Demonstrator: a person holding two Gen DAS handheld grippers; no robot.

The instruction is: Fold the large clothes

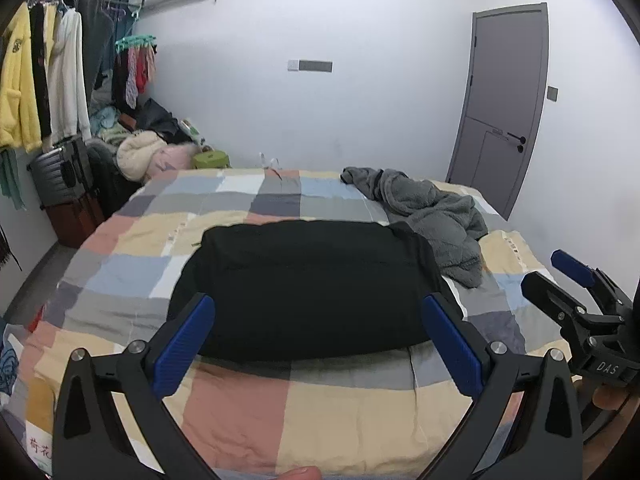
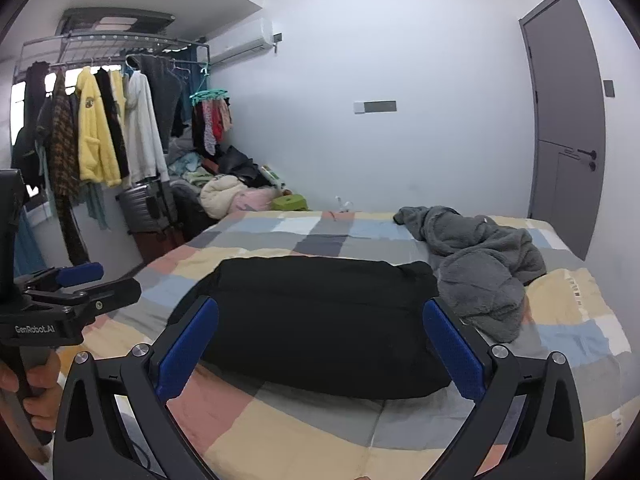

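Black garment point(image 1: 308, 284) lies folded into a wide rectangular bundle in the middle of the bed point(image 1: 240, 400), on the patchwork checked quilt, closer to the near edge than the far one. Crumpled grey fleece garment point(image 1: 432, 212) sits toward the far right corner of the bed, its near end just touching the black bundle's far right corner.

Left gripper point(image 1: 318, 332): jaws wide apart, empty, held above the near edge of the bed, blue pads framing the bundle. Right gripper point(image 2: 320, 340): same, jaws wide apart, nothing between them, above the near edge. Neither touches the cloth. Each shows in the other's view off to the side, held by hand.

Beyond the bed's far left corner: clothes rack point(image 2: 100, 120) with hanging coats, grey suitcase point(image 2: 140, 208), pile of clothes on the floor. Grey door point(image 1: 504, 104) in the far right wall.
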